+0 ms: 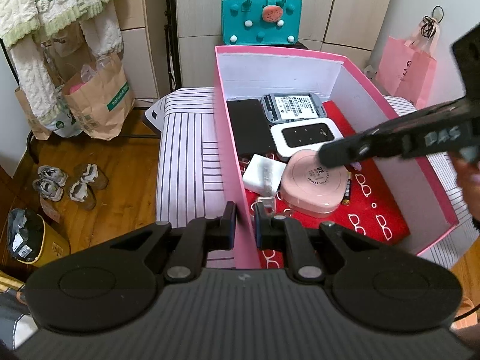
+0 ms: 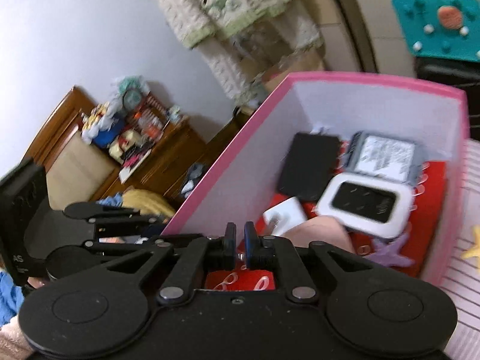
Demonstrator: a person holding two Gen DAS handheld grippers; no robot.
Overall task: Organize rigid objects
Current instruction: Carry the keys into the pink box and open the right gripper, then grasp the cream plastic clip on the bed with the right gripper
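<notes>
A pink box [image 1: 231, 138] with white inner walls stands on a striped cushion [image 1: 186, 162]. Inside lie a black flat device [image 1: 247, 126], a grey device with a label [image 1: 289, 106], a white router [image 1: 304, 138], a white charger [image 1: 262, 174], a round pink case [image 1: 312, 186] and a battery [image 1: 348, 189] on red patterned lining. My left gripper [image 1: 244, 225] is shut on the box's near left wall. My right gripper [image 2: 238, 240] is nearly shut and empty inside the box [image 2: 210, 180]; in the left wrist view its tip [image 1: 333, 156] hovers over the pink case.
A teal felt bag [image 1: 261, 18] stands behind the box. Paper bags [image 1: 99, 96] and shoes [image 1: 69, 183] sit on the wooden floor at left. A pink bag [image 1: 408, 69] hangs at right. A purple starfish [image 2: 390, 252] and a yellow one [image 2: 474, 249] lie by the box's right wall.
</notes>
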